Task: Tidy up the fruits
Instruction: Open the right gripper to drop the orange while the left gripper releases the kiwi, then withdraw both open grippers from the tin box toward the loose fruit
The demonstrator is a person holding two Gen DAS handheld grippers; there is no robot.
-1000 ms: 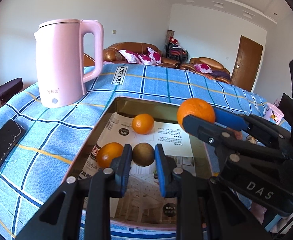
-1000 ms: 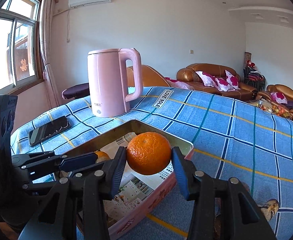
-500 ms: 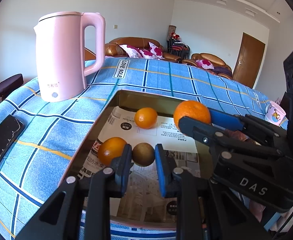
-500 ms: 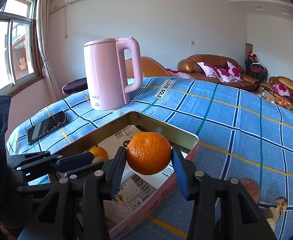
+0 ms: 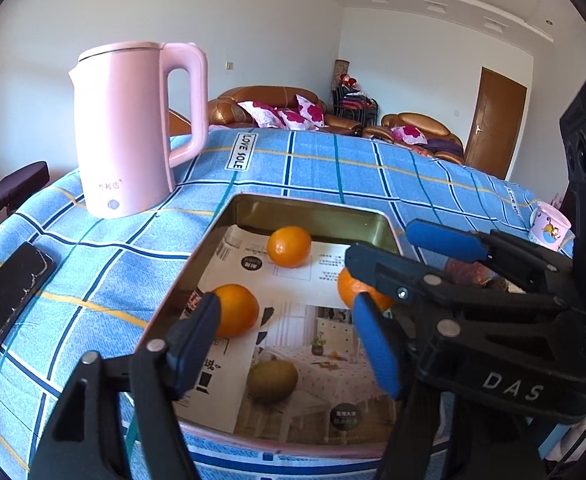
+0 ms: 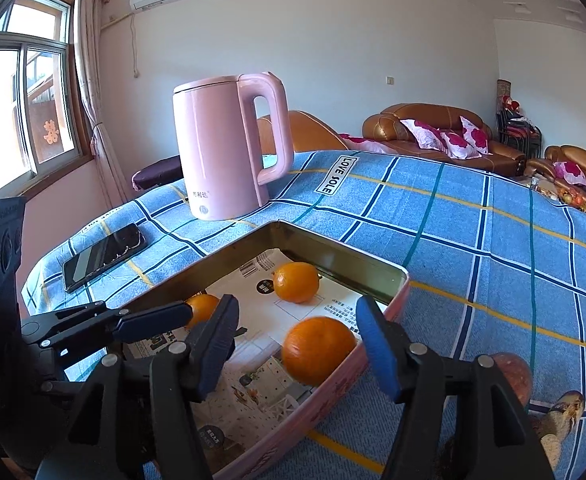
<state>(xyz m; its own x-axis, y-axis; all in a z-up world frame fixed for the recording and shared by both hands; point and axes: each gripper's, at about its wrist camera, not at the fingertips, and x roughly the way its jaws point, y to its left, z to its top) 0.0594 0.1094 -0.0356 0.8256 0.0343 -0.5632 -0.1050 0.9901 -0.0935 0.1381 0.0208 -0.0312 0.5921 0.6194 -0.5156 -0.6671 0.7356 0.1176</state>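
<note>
A pink-sided metal tray [image 5: 313,210] lined with newspaper sits on the blue plaid cloth; it also shows in the right wrist view [image 6: 345,258]. My left gripper [image 5: 289,330] is open above a brown-green round fruit [image 5: 272,380] lying in the tray. My right gripper [image 6: 297,340] is open around a large orange [image 6: 319,350] that rests in the tray by its near wall; the same orange shows in the left wrist view [image 5: 351,288]. Two smaller oranges [image 5: 289,246] [image 5: 235,314] lie in the tray.
A pink kettle [image 5: 133,136] stands behind the tray on the left. A black phone [image 5: 5,300] lies at the cloth's left edge. A reddish fruit [image 6: 511,374] and a brown object [image 6: 565,408] lie on the cloth right of the tray. A small cup [image 5: 549,226] stands far right.
Both grippers have opened. The brown-green fruit left the left gripper and the large orange left the right gripper; both now lie in the tray.
</note>
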